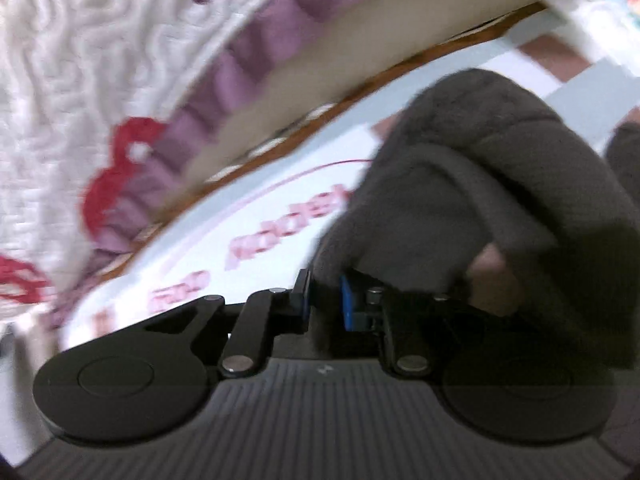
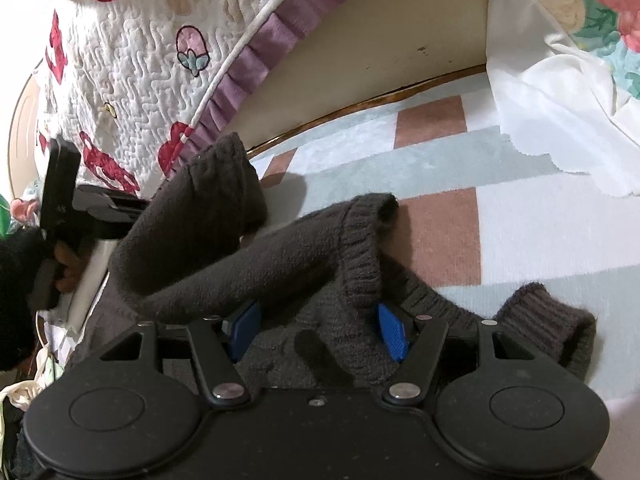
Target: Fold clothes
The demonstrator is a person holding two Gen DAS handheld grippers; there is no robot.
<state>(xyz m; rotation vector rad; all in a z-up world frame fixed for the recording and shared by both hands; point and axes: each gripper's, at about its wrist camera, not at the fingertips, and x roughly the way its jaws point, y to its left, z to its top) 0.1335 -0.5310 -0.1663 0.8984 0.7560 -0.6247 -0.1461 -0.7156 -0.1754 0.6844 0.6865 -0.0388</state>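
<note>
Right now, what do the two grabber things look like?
Both are black. The left gripper has thin bars joined with shiny silver pins, two round black discs at its base, a ribbed grey plate between them, and blue pads inside its jaws. The right gripper looks the same, with ridged blue pads and a plain black plate. A black sleeve shows at the edge.

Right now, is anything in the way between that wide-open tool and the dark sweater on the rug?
Nothing visible is. The right tool hangs open directly over the dark sweater, with knit between its blue pads. The left tool is already shut on a sleeve, lifted clear of the checked rug.
</note>
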